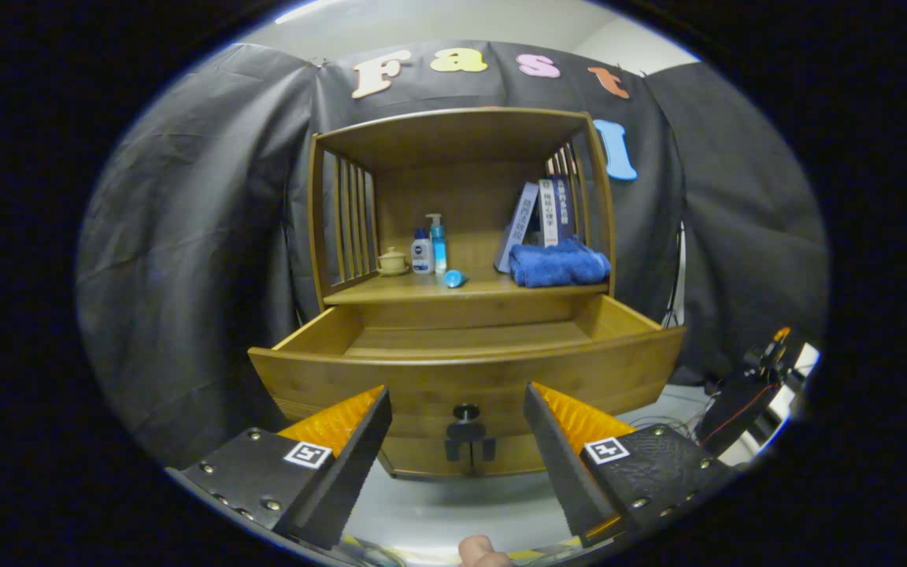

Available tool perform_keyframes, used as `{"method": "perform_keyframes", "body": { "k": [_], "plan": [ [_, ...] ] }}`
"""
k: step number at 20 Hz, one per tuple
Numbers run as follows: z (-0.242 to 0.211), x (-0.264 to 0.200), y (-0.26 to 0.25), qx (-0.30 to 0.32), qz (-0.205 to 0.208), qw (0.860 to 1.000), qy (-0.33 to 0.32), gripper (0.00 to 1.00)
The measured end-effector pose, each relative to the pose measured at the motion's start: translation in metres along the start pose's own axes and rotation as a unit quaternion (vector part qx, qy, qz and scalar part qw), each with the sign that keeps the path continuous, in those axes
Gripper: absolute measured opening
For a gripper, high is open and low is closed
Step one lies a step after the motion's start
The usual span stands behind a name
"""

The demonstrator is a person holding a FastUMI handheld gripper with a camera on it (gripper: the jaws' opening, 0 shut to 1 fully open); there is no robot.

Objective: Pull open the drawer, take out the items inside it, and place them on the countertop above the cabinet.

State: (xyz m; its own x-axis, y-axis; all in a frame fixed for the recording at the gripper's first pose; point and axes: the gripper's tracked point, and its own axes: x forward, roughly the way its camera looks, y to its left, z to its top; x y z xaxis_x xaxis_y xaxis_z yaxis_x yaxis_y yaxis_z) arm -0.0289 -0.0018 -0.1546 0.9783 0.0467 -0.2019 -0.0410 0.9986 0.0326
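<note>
Starting nearest, a fingertip (483, 551) of the person holding the tool is seen just below the gripper (457, 409), whose two fingers are spread wide apart with nothing held between them. Just ahead, between the fingertips, the dark knob (466, 412) on the front panel of the drawer (461, 378) is seen, apart from both fingers and untouched. The drawer is pulled well out of the wooden cabinet (461, 157), its long axis running crosswise to the fingers. Only part of the drawer's floor can be seen over the front panel; that part is bare wood, and whether anything lies low behind the panel cannot be told. Beyond and above the drawer, the countertop (422, 291) is seen, already carrying a small lidded cup (392, 260), a white bottle (421, 253), a blue pump bottle (438, 244), a small blue object (453, 277) lying on its side, a folded blue towel (557, 264) and some books (544, 216) leaning behind it. It is judged that the opening step is done, and that the task may be near its end if the drawer is indeed empty. Any coming reach would have to pass up and over the front panel, straight ahead of the fingers.
</note>
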Motion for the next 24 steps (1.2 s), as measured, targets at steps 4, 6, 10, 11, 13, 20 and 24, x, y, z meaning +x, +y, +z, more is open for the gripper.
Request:
{"method": "perform_keyframes", "body": {
  "k": [4,6,10,11,13,20,24],
  "plan": [
    [-0.033,0.022,0.002,-0.029,-0.002,1.0,0.009,1.0],
    [-0.046,0.035,0.01,-0.012,0.01,1.0,0.018,1.0],
    [-0.062,0.068,-0.008,-0.001,-0.015,1.0,0.024,1.0],
    [-0.065,0.079,-0.004,0.007,-0.011,1.0,0.026,1.0],
    [-0.068,0.099,-0.008,0.009,-0.018,0.999,0.027,1.0],
    [-0.063,0.111,0.006,-0.031,-0.034,0.999,-0.011,0.99],
    [-0.058,0.13,0.01,-0.027,-0.034,0.999,-0.014,0.99]
  ]
}}
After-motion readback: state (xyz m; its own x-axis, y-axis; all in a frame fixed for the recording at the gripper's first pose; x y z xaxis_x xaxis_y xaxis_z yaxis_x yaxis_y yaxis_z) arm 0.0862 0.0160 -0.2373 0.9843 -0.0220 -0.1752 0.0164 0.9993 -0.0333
